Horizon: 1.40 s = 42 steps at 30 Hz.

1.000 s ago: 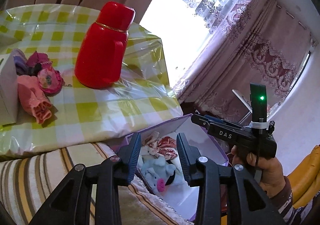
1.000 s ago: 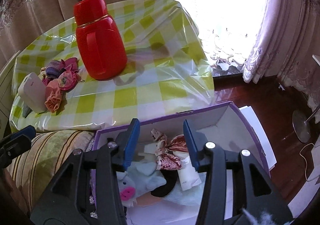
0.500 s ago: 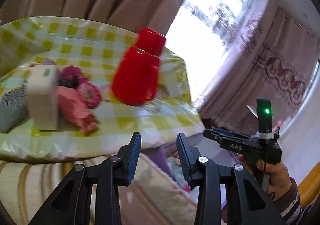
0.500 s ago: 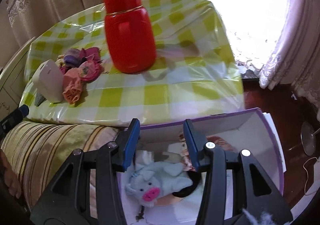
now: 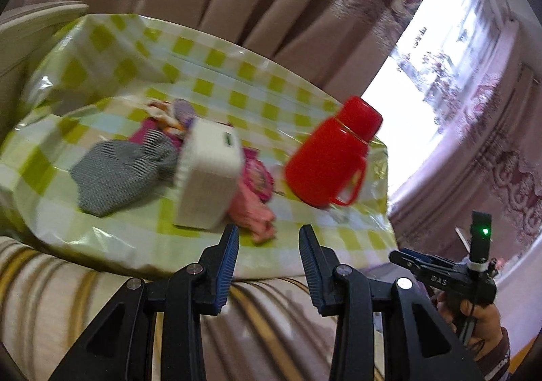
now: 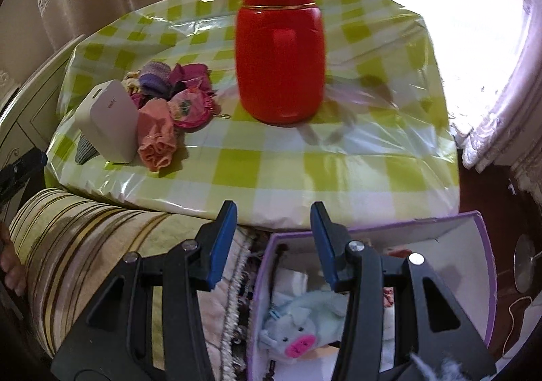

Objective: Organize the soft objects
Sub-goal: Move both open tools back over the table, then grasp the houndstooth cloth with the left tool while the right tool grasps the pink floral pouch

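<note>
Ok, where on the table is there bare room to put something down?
Bare cloth in front of the red flask toward the near table edge, and on its window side. Crowded at the left: the white box with soft items packed against it.

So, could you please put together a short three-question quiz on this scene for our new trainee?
1. True or false: the left gripper holds a soft item.
2. Where does the pale blue pig plush lie: A on the checked tablecloth, B in the purple box, C on the striped cushion?
3. Which hard object stands upright beside the pile of soft items on the table?

Key: 1 false, its jaws are empty; 2 B; 3 the red flask.
</note>
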Each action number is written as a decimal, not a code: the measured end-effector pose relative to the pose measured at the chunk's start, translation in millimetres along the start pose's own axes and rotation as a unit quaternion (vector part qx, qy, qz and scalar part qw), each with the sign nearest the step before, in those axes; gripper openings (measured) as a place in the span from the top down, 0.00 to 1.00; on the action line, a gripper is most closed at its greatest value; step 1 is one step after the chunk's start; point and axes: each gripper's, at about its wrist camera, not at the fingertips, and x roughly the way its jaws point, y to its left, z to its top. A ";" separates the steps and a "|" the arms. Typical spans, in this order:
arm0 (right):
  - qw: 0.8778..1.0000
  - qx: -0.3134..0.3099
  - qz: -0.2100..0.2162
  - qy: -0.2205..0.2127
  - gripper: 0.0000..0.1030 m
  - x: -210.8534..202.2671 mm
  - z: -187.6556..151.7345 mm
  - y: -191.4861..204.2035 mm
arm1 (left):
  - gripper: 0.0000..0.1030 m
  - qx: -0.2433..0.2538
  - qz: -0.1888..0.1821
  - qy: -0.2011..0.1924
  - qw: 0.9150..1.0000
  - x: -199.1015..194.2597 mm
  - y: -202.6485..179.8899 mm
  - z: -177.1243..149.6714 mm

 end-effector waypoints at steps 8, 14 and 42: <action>0.999 -0.026 0.018 0.010 0.50 17.5 11.2 27.9 | 0.50 -0.026 0.050 -0.007 0.998 -4.9 46.0 19.0; 0.999 -0.034 0.031 0.017 0.46 31.7 19.6 43.5 | 0.41 -0.026 0.092 0.001 0.995 -1.1 73.4 35.6; 0.996 -0.023 0.087 0.009 0.27 121.8 98.2 120.4 | 0.24 -0.086 0.205 0.135 0.965 119.3 160.8 60.5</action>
